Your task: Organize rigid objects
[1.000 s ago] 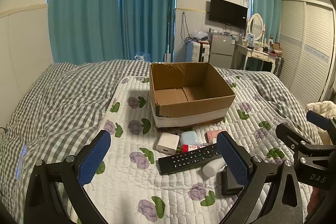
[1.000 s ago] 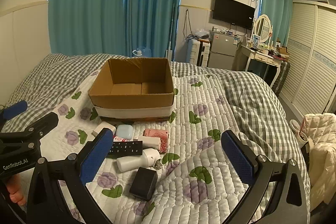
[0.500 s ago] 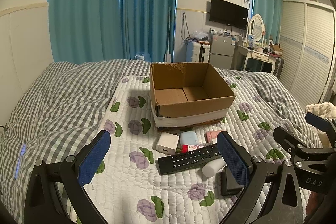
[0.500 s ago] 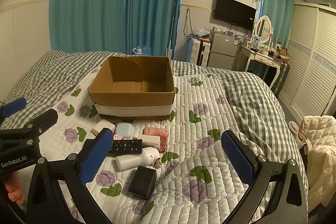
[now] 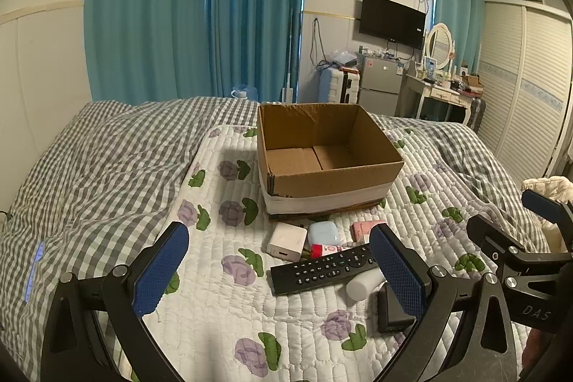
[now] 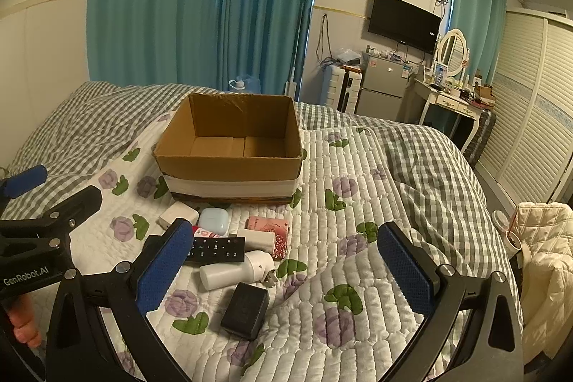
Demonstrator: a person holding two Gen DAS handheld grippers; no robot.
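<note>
An open, empty cardboard box (image 5: 322, 181) (image 6: 229, 172) stands on the quilted bed. In front of it lie a black remote (image 5: 318, 269) (image 6: 218, 249), a white charger cube (image 5: 286, 240) (image 6: 178, 215), a pale blue earbud case (image 5: 323, 233) (image 6: 213, 220), a pink box (image 5: 367, 228) (image 6: 270, 227), a white bottle (image 6: 236, 269) (image 5: 363, 285) and a black block (image 6: 245, 309) (image 5: 392, 312). My left gripper (image 5: 281, 271) is open and empty, above the bed just short of the pile. My right gripper (image 6: 286, 271) is open and empty, to the right of the pile.
The floral quilt (image 5: 229, 296) lies over a grey checked blanket (image 5: 89, 167). A cream jacket (image 6: 544, 260) lies at the bed's right edge. A dresser (image 6: 451, 102), small fridge (image 6: 381, 88) and louvered wardrobe (image 6: 537, 117) stand beyond the bed.
Both grippers have drifted very slightly; the view has shifted a little. Both stay open and no object has moved.
</note>
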